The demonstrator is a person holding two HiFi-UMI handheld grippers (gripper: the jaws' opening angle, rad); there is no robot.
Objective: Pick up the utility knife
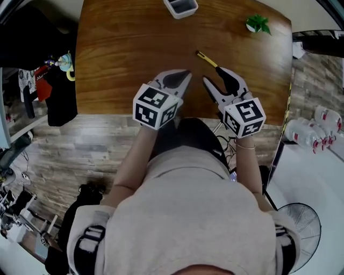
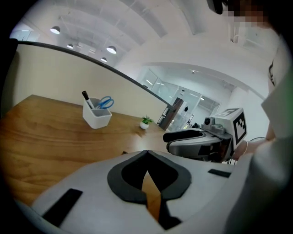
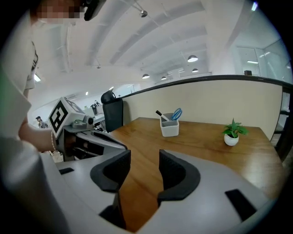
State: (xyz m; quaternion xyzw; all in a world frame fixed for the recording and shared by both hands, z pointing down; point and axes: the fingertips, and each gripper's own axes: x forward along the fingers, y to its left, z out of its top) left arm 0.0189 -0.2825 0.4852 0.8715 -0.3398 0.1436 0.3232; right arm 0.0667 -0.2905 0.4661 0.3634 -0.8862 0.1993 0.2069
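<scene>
Beige-shirted shoulders (image 1: 188,215) of the person fill the bottom of the head view, with both forearms reaching out over the near edge of the counter (image 1: 123,48).

At the counter's near edge, left of its middle, hangs the left hand-held gripper (image 1: 183,74), its marker cube (image 1: 155,106) turned toward the camera. Its own view shows the two dark pads meeting at their tips, with only a sliver of wood visible below where they touch. It is closed and holds nothing.

A white pot (image 1: 180,6) stands at the counter's far edge, about midway along it. The gripper views show blue-handled scissors and a black pen standing in it.

The utility knife (image 1: 207,59), yellow and black, lies slantwise on the counter right of its middle, untouched by the pads. Its near end runs up to the tip of the right hand-held gripper (image 1: 213,75), and whether the two touch cannot be told.

That gripper hovers over the counter's near edge, right of the middle. Its jaws are parted by a clear gap, and only bare wood shows between them.

A small green plant (image 1: 258,23) in a white pot sits by the counter's far right corner.
</scene>
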